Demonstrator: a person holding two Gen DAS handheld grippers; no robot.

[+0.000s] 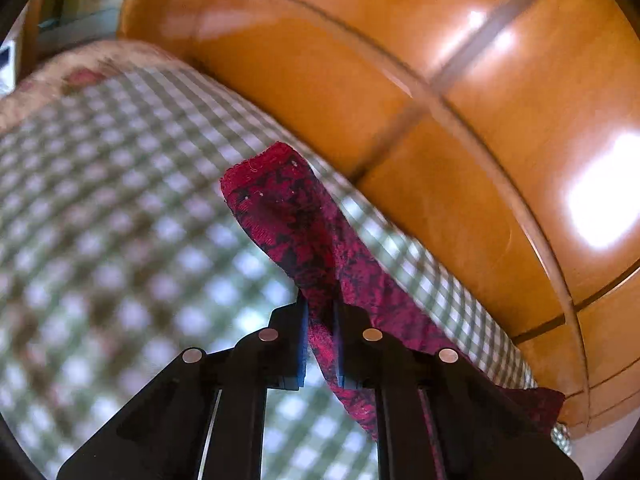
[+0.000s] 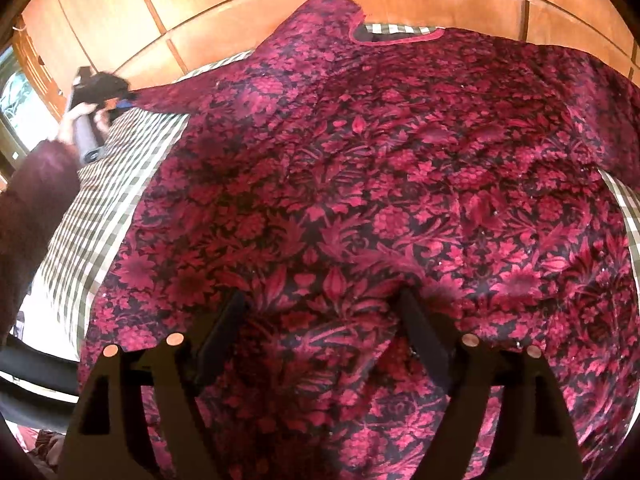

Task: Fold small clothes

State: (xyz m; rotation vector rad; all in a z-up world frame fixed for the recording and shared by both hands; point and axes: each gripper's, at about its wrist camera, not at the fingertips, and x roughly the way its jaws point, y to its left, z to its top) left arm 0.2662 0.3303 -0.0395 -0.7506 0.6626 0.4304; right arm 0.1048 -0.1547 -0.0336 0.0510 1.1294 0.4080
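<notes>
A red garment with a dark floral print (image 2: 360, 184) lies spread on a green-and-white checked cloth (image 2: 116, 168); its neckline is at the far side. My left gripper (image 1: 320, 312) is shut on the garment's sleeve (image 1: 288, 208) and holds it lifted off the checked cloth (image 1: 120, 200). The left gripper also shows in the right wrist view (image 2: 100, 92) at the far left, held by a hand at the sleeve end. My right gripper (image 2: 324, 300) is open, its fingers spread just above the garment's lower middle, with nothing between them.
Orange wooden panels (image 1: 480, 100) rise close behind the checked surface and also show in the right wrist view (image 2: 200, 12). A window (image 2: 16, 96) is at the far left. A floral-patterned cover (image 1: 60, 68) lies at the far left edge of the checked cloth.
</notes>
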